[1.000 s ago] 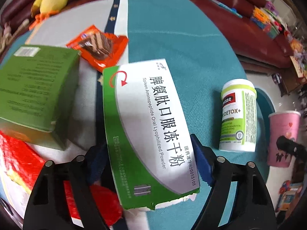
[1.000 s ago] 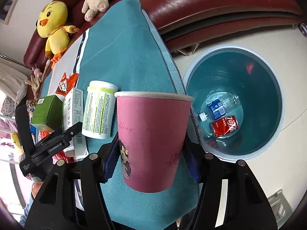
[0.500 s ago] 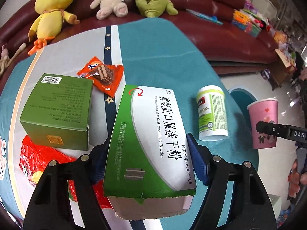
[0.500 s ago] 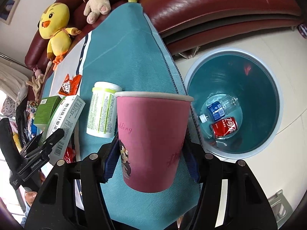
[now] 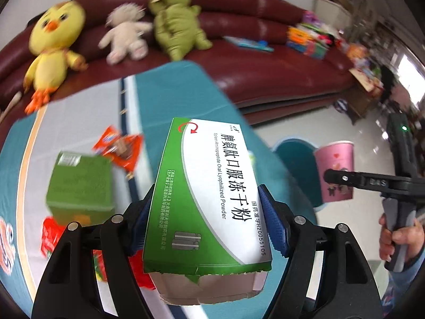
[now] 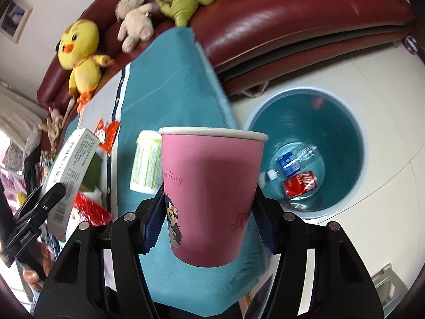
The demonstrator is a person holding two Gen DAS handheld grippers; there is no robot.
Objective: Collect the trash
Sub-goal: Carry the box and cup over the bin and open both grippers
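My left gripper (image 5: 205, 226) is shut on a green-and-white medicine box (image 5: 209, 186), lifted off the teal tablecloth (image 5: 170, 85). The same box (image 6: 71, 164) shows at the left of the right wrist view. My right gripper (image 6: 208, 212) is shut on a pink paper cup (image 6: 209, 199), held upright over the table's right edge; the cup (image 5: 336, 170) also appears at the right of the left wrist view. On the floor to the right stands a round teal bin (image 6: 342, 133) holding a plastic bottle (image 6: 289, 159) and a red can (image 6: 300, 184).
Left on the cloth are a green carton (image 5: 79, 183), an orange snack wrapper (image 5: 122, 148), a red wrapper (image 5: 53, 236) and a white-and-green supplement bottle (image 6: 146, 164). A dark red sofa (image 5: 265, 61) with plush toys (image 5: 50, 45) runs behind the table.
The left gripper has risen with the medicine box, lifting it off the table and tilting its view up toward the sofa. The right gripper has risen a little with the cup.
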